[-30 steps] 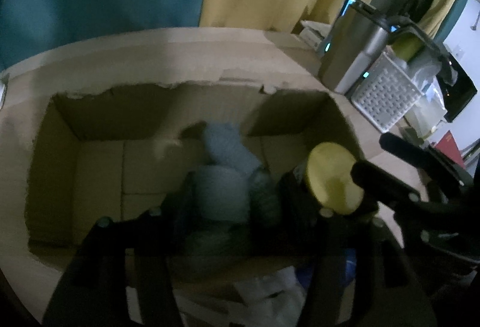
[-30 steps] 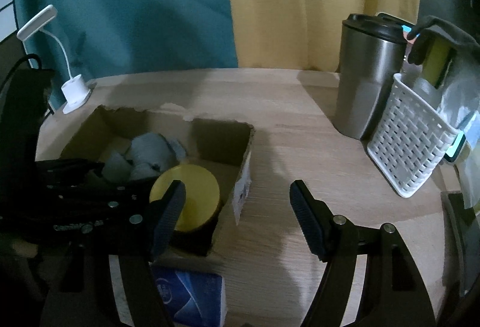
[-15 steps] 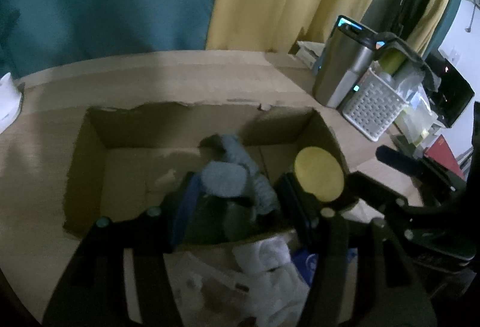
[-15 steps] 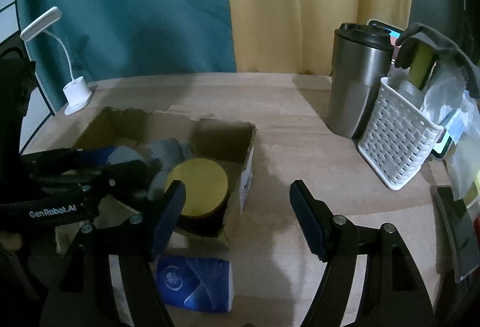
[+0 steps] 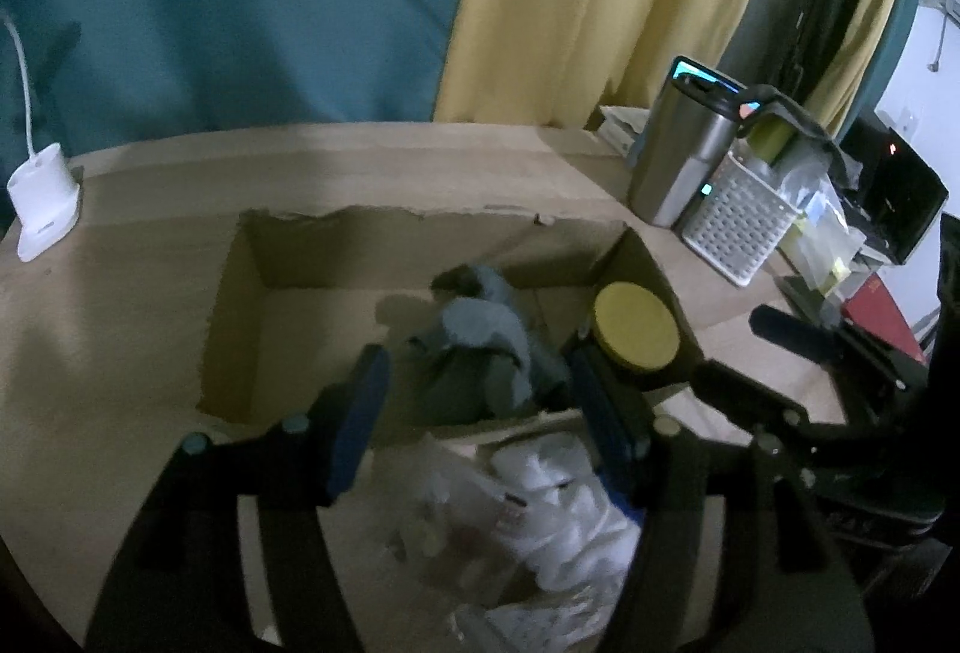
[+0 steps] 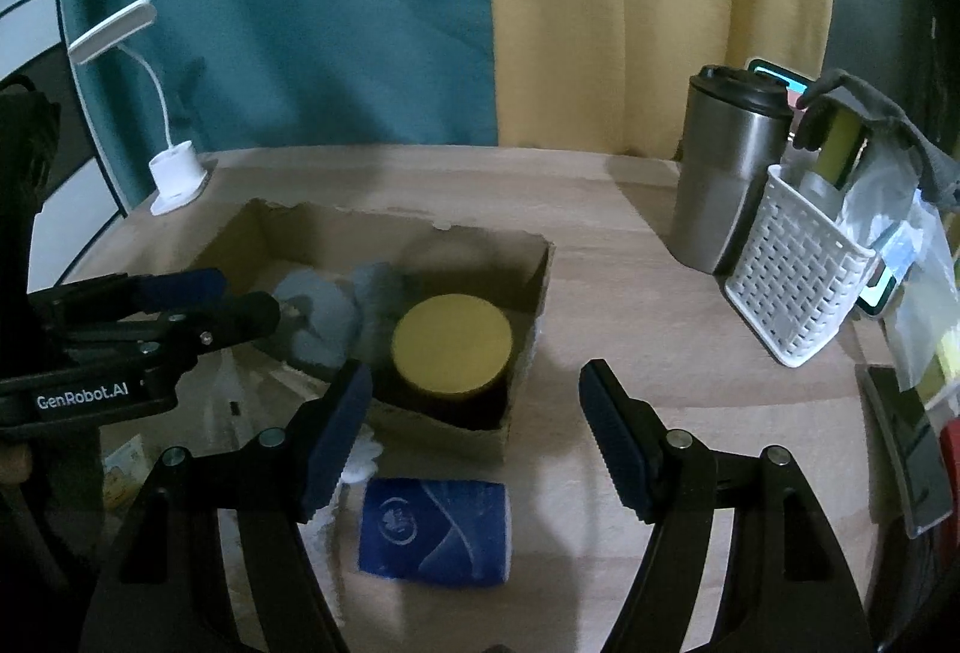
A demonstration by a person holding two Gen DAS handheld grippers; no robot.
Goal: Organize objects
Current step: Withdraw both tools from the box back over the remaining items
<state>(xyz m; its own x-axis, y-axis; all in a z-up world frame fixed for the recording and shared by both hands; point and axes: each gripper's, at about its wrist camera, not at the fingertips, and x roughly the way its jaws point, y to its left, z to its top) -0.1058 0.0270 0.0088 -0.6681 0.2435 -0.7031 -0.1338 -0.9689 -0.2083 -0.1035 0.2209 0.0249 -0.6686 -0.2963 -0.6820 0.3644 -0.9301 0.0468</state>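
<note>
An open cardboard box (image 5: pixel 420 233) (image 6: pixel 528 293) sits on the wooden table. Inside lie a bundle of grey cloth (image 5: pixel 480 329) (image 6: pixel 324 311) and a dark jar with a yellow lid (image 5: pixel 636 326) (image 6: pixel 451 344) in the right corner. My left gripper (image 5: pixel 480 413) is open and empty, hovering over the box's near edge above the cloth. My right gripper (image 6: pixel 471 431) is open and empty, just in front of the box near the jar. A blue tissue pack (image 6: pixel 435 533) lies on the table below it. Crumpled white plastic wrapping (image 5: pixel 528 509) lies under the left gripper.
A steel tumbler (image 6: pixel 726 179) (image 5: pixel 678 161) and a white perforated basket (image 6: pixel 798 287) (image 5: pixel 738 227) stuffed with items stand at the right. A white desk lamp (image 6: pixel 174 173) (image 5: pixel 42 197) stands at the back left. Blue and yellow curtains hang behind the table.
Both grippers have pulled back from the box toward the near edge. The grey cloth now lies in the box, free of the left gripper. The tissue pack and white wrapping have come into view.
</note>
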